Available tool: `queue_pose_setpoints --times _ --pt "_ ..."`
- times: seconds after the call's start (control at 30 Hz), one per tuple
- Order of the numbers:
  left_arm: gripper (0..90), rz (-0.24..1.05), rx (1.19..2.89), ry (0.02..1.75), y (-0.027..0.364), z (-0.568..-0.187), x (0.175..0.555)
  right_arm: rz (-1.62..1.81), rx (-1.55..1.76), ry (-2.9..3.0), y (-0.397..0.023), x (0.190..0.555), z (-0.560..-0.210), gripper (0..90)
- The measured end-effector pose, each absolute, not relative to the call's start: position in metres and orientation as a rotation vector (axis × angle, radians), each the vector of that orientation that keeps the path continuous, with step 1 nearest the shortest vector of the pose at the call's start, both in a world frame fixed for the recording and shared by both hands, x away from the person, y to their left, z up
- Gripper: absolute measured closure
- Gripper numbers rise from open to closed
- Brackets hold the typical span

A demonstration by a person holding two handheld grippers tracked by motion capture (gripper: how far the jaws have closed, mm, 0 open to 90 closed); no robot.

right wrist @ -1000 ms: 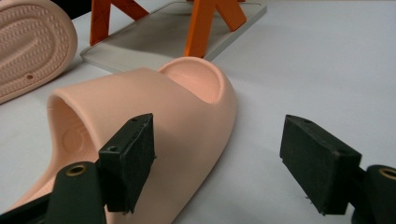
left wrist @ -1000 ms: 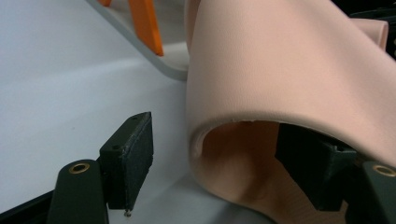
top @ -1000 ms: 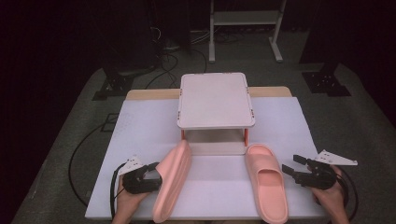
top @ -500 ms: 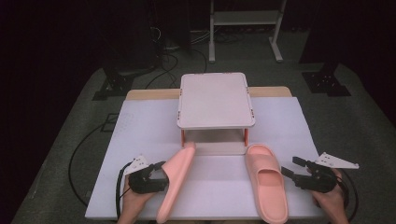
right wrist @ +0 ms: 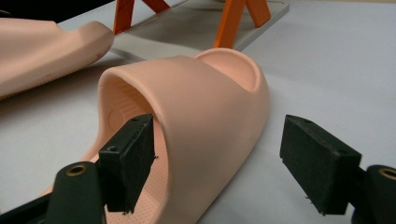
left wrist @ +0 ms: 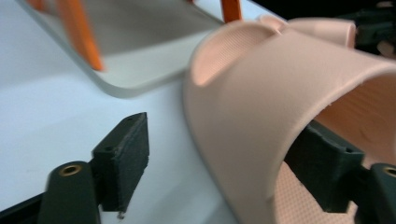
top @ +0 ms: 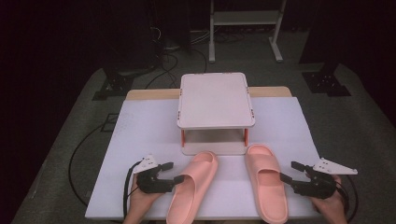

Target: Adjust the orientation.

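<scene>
Both pink slippers (top: 194,186) (top: 266,184) lay lower centre before the small shelf (top: 215,100), looking light, soft and bendy, best gripped by the strap, which each open gripper (top: 176,171) (top: 287,171) straddled unclamped, the left one's jaws just widening.

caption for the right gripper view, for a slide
Right gripper straddles the strap of a pink slide sandal, jaws open, one pad inside, one outside.

Pink slippers (top: 194,186), seemingly dotted insoles
</scene>
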State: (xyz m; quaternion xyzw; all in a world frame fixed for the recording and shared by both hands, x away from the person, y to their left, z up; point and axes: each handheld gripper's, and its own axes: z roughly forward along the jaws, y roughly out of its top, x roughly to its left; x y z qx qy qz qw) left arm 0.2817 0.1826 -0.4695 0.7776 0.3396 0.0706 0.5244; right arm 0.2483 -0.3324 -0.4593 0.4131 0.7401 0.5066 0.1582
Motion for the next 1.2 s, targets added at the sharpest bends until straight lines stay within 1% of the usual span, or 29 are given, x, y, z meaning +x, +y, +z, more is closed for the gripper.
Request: queue_pose_setpoints --times 0.17,0.23,0.47,0.6,0.77,0.83,1.2 --pt "25.2 0.140 1.893 0.777 0.163 -0.471 0.280 1.452 1.166 2.120 -0.330 0.247 -0.458 25.7" --pt "28.5 0.138 1.894 0.783 0.160 -0.471 0.280 1.443 1.155 2.130 -0.328 0.247 -0.459 25.8" --pt "33.9 0.146 1.915 0.799 0.159 -0.473 0.280 1.404 1.138 2.164 -0.317 0.249 -0.461 25.9" --pt "39.4 0.157 1.928 0.785 0.158 -0.472 0.279 1.372 1.137 2.170 -0.311 0.251 -0.463 27.4" --pt "44.9 0.161 1.933 0.779 0.157 -0.471 0.278 1.333 1.154 2.163 -0.307 0.254 -0.465 32.5" --pt "48.5 0.152 1.930 0.776 0.157 -0.471 0.278 1.320 1.161 2.164 -0.305 0.255 -0.466 35.4" --pt "54.6 0.188 1.920 0.784 0.157 -0.470 0.275 1.244 1.159 2.144 -0.297 0.259 -0.468 49.2"
